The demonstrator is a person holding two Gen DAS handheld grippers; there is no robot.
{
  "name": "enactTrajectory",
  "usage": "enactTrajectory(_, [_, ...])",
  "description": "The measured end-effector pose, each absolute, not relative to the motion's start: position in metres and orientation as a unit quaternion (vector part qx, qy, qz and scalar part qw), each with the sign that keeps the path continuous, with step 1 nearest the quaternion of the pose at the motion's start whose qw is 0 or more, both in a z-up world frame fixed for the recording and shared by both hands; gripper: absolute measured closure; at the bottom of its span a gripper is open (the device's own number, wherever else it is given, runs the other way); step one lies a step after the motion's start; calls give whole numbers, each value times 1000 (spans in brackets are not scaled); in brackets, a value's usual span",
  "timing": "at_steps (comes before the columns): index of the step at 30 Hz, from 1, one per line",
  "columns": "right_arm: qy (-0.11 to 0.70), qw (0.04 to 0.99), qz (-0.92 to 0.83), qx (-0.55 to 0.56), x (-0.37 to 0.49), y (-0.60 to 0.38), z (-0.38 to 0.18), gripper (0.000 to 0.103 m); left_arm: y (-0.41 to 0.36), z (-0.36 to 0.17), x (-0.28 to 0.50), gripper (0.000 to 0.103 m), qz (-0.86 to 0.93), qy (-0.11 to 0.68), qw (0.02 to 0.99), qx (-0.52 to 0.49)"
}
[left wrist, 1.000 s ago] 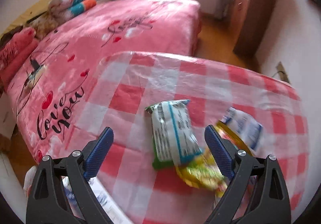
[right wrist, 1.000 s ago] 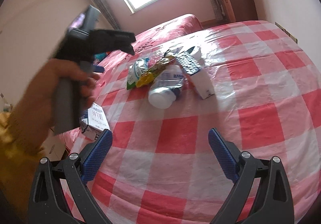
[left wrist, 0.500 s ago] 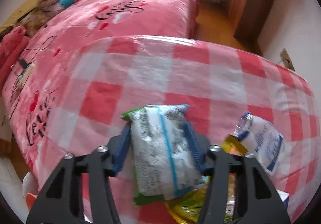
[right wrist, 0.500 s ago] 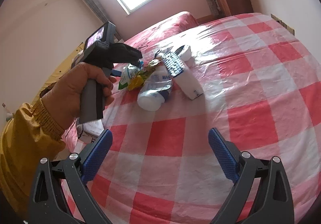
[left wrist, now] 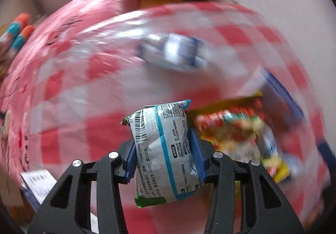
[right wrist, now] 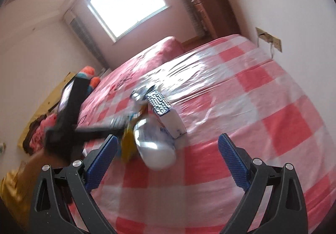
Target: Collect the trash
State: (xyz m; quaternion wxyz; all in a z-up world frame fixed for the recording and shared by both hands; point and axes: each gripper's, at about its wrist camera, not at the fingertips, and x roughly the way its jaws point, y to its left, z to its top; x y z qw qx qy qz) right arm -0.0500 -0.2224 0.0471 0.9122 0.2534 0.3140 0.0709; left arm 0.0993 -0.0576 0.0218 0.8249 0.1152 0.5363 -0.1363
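Left gripper [left wrist: 163,156] has just closed from wide onto the silver-blue foil snack packet [left wrist: 163,150] over the red-checked plastic-covered tabletop [left wrist: 100,129], so first trash looks secured; right gripper [right wrist: 168,162] gapes empty.

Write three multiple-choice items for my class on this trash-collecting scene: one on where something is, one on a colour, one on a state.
1. Where is the silver wipes packet?
A. Between the left tongs' pads
B. On the bed
C. Under the white carton

2. What colours is the checked cloth on the table?
A. Blue and yellow
B. Red and white
C. Green and black

3. How do the right tongs stand?
A. Shut on the bottle
B. Shut on nothing
C. Open, holding nothing

Answers:
1 A: the blue pads press on both sides of the packet, the jaws having just closed on it.
2 B: red and white squares cover the whole table.
3 C: the pads stand wide apart, with the white plastic bottle lying beyond them.
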Motion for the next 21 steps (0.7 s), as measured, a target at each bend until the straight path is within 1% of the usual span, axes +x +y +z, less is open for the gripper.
enactTrajectory(3, [312,911,58,265,-51,-233,45,8,-65,28,79,56,-190,550,806,109])
enactTrajectory(6, [313,909,57,268,-52,-236,43,8,-60,51,79,54,-189,532,821,87])
enactTrajectory(7, [314,909,59,268,-51,-236,43,8,-57,59,83,46,-183,523,829,80])
enactTrajectory(8, [315,909,62,266,-51,-235,43,8,-54,66,88,35,-176,513,837,75])
enactTrajectory(10, [319,909,67,260,-50,-232,43,8,-49,80,108,25,-140,486,860,63])
enactTrajectory(12, [323,908,69,257,-48,-230,41,8,-45,81,133,25,-110,481,869,45])
enactTrajectory(18, [329,904,75,263,-46,-232,36,8,-47,51,199,25,-43,506,861,-41])
enactTrajectory(21, [329,903,77,265,-45,-233,34,8,-50,37,216,25,-22,516,855,-48])
